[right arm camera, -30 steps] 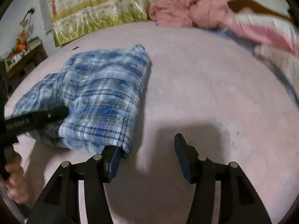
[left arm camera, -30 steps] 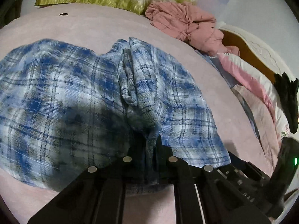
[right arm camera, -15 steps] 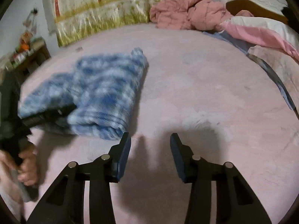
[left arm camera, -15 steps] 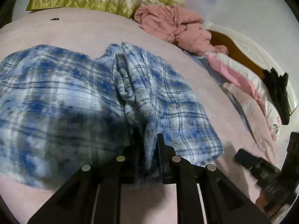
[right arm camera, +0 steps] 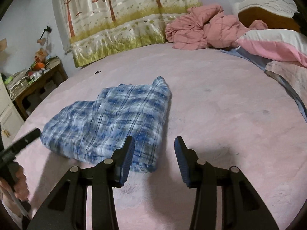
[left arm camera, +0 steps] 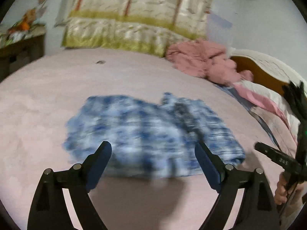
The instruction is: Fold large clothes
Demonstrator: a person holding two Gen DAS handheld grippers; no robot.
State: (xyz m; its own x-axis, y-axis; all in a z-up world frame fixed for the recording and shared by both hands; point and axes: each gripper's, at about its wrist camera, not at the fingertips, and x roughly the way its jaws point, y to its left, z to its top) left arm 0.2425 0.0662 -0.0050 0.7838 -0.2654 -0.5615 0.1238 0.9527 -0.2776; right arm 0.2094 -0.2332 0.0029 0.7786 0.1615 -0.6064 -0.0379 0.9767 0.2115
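Observation:
A blue-and-white plaid shirt [left arm camera: 145,126] lies folded in a flat bundle on the pink bed cover [left arm camera: 48,115]. It is blurred in the left wrist view and sharp as the same shirt [right arm camera: 115,122] in the right wrist view. My left gripper [left arm camera: 152,145] hovers above the shirt's near edge, its jaws opening wide with nothing between them. My right gripper [right arm camera: 153,139] stands open over bare cover just right of the shirt's near corner, holding nothing. Each view shows the other gripper in a hand at its side edge.
A crumpled pink quilt [right arm camera: 201,32] and pillows [right arm camera: 268,44] lie at the far right by the headboard [right arm camera: 268,13]. A tree-print sheet [right arm camera: 124,19] hangs on the far wall. A cluttered wooden side table [right arm camera: 34,80] stands at the left. A small dark item [right arm camera: 97,72] lies on the cover.
The left gripper let go of the shirt, opened wide and pulled back and up, so the shirt now looks smaller. The right gripper narrowed slightly and rose a little.

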